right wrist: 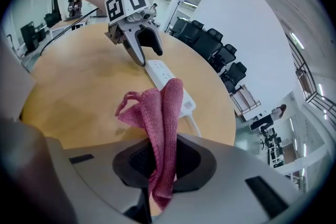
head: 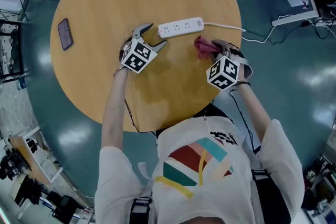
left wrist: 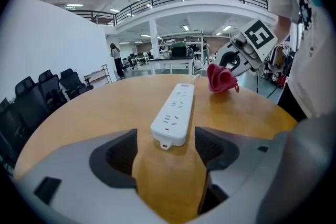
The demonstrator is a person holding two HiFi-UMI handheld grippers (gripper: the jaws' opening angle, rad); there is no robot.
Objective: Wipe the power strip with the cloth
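The white power strip (head: pixel 180 26) lies flat on the round wooden table (head: pixel 105 76), toward the far side from the person, with its cable (head: pixel 226 26) trailing off its right end and over the table edge. At the strip's left end, the left gripper (head: pixel 153 37) stands with its jaws spread. The strip's end sits just at the gap, and neither pad presses on it. Just off the strip's right end, on the near side, the right gripper (head: pixel 216 49) pinches the red cloth (head: pixel 205 46) by a bunched fold, and most of the fabric stands loose ahead of the jaws.

The main risk appears to be the unheld strip. A wiping stroke would likely push it across the smooth wood or swing it around on its cable. The loose fold could also flop aside, so that the hard jaw tips meet the sockets rather than the fabric. A dragging stroke might tug the cloth out of the pinch.
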